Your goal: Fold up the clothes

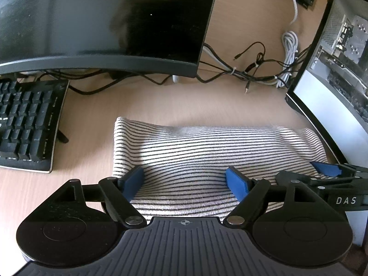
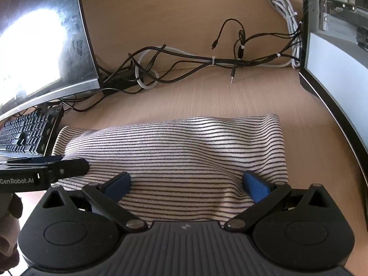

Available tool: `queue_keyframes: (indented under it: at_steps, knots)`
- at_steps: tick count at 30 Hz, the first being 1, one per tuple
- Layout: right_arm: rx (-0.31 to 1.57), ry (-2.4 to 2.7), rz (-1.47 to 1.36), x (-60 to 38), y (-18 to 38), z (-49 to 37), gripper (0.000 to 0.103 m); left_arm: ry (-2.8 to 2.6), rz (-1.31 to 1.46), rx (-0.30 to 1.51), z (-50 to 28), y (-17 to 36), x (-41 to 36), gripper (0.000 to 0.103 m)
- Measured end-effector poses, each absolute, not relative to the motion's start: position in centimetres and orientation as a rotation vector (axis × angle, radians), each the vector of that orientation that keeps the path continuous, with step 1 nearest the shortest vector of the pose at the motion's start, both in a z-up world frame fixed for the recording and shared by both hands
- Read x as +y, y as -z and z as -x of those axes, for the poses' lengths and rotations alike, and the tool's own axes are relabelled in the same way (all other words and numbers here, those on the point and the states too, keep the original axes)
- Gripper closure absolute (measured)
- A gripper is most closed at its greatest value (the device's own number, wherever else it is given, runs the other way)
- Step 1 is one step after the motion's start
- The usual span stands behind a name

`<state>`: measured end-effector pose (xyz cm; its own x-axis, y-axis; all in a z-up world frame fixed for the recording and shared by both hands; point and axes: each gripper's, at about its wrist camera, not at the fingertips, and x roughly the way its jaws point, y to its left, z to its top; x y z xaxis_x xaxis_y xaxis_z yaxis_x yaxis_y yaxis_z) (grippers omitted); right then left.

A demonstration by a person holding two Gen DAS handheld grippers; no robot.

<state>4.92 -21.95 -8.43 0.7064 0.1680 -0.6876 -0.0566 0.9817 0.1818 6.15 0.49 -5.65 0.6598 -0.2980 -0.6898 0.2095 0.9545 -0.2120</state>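
A white garment with thin black stripes (image 1: 207,156) lies folded into a rectangle on the wooden desk; it also shows in the right wrist view (image 2: 179,156). My left gripper (image 1: 186,181) is open, its blue pads spread wide over the garment's near left part. My right gripper (image 2: 187,185) is open over the near right part, pads wide apart. The right gripper's blue fingertips (image 1: 326,169) show at the garment's right edge in the left wrist view. The left gripper (image 2: 46,165) shows at the garment's left edge in the right wrist view. Neither holds cloth.
A black keyboard (image 1: 25,124) lies left of the garment. A dark monitor (image 1: 103,20) stands behind it. A second lit monitor (image 1: 340,64) stands at the right. Tangled cables (image 2: 195,59) lie at the back of the wooden desk (image 1: 184,101).
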Motion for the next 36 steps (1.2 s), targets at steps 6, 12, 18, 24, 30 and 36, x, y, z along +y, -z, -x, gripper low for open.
queue_keyframes:
  at_steps: [6, 12, 18, 24, 30, 36]
  knots:
    - [0.780, -0.143, -0.139, -22.1, 8.5, -5.0, 0.000, 0.254, 0.149, 0.778, -4.7, 3.2, 1.0, 0.040]
    - [0.758, -0.142, -0.128, -21.9, 8.6, -4.7, 0.000, 0.269, 0.207, 0.786, -2.6, 1.8, 2.0, 0.059]
    - [0.737, -0.169, -0.026, -21.0, 8.5, -4.6, 0.000, 0.269, 0.169, 0.810, -3.0, 3.5, 1.6, 0.061]
    - [0.745, -0.182, -0.044, -21.5, 8.2, -4.5, 0.000, 0.271, 0.151, 0.790, -4.7, 4.4, 1.2, 0.059]
    - [0.750, -0.195, -0.044, -21.8, 8.1, -5.0, 0.000, 0.271, 0.137, 0.773, -5.8, 5.0, 0.9, 0.056]
    - [0.688, -0.183, -0.019, -22.6, 6.6, -4.6, 0.000, 0.242, 0.154, 0.765, -5.2, 3.9, 1.4, 0.058]
